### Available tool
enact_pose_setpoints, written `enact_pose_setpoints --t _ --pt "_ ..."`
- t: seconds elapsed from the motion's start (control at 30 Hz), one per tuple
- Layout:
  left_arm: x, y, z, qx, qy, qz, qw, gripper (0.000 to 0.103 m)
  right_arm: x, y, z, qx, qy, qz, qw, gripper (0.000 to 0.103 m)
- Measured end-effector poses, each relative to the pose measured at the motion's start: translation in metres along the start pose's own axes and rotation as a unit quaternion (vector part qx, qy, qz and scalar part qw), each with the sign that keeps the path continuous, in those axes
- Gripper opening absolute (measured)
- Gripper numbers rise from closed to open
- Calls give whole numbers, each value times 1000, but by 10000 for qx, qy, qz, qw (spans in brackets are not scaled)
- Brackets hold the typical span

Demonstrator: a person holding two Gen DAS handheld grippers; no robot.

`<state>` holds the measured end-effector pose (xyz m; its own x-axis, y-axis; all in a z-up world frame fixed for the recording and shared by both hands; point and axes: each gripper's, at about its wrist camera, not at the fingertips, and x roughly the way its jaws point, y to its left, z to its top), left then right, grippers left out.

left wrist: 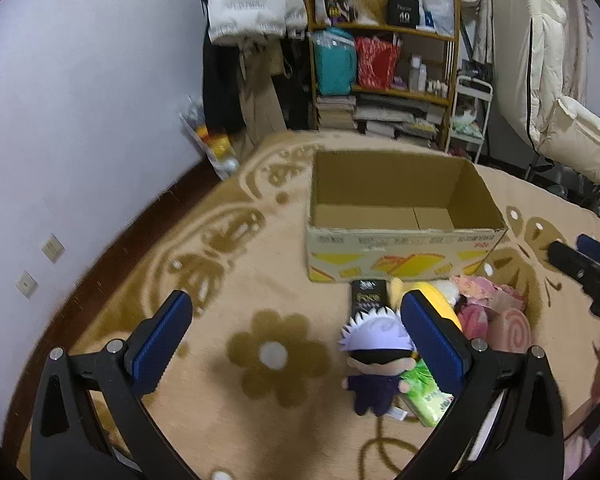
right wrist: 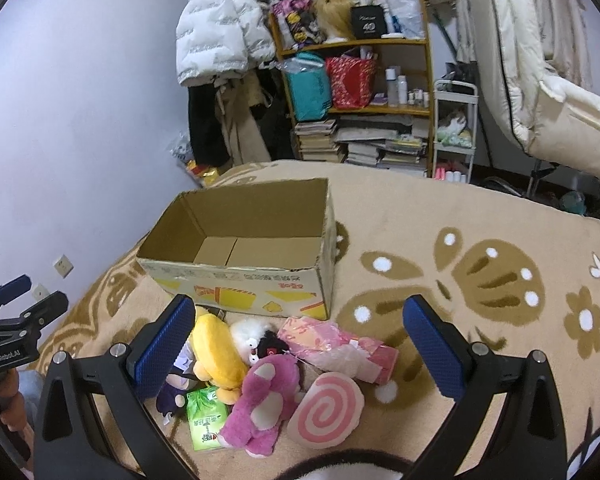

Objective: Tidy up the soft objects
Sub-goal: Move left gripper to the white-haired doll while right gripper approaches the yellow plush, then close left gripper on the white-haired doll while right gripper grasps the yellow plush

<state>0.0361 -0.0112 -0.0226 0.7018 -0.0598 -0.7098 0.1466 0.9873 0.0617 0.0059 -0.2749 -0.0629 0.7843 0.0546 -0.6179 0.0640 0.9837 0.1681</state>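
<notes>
An open, empty cardboard box stands on the patterned blanket; it also shows in the right wrist view. In front of it lies a heap of soft toys: a white-haired doll in dark clothes, a yellow plush, a pink bear, a pink swirl cushion, a white and black plush, a pink wrapped pack and a green tissue pack. My left gripper is open, above the blanket just left of the heap. My right gripper is open above the heap.
A black packet lies against the box front. Behind the blanket stand a cluttered wooden shelf, stacked books, a white cart and hanging coats. The left gripper shows at the left edge of the right wrist view.
</notes>
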Motion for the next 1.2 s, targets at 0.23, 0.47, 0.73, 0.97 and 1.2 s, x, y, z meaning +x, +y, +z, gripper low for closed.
enact_pose_setpoints --t 0.23,0.47,0.73,0.97,1.2 --pt "35 -8 -2 38 618 -133 9980 103 29 27 -1 -585 338 267 9974 103" --pt "69 -21 -6 39 1209 -343 9921 103 63 42 -17 -1000 1014 741 9870 78" --pt "101 -38 -16 253 1812 -722 9805 102 78 41 -25 -938 1330 1155 9799 78" --pt "124 -47 -25 365 2197 -754 9720 102 91 40 -30 -858 1572 1371 9742 69" --pt "139 -55 -30 359 2431 -814 9659 102 104 47 -33 -820 1753 1671 9667 56"
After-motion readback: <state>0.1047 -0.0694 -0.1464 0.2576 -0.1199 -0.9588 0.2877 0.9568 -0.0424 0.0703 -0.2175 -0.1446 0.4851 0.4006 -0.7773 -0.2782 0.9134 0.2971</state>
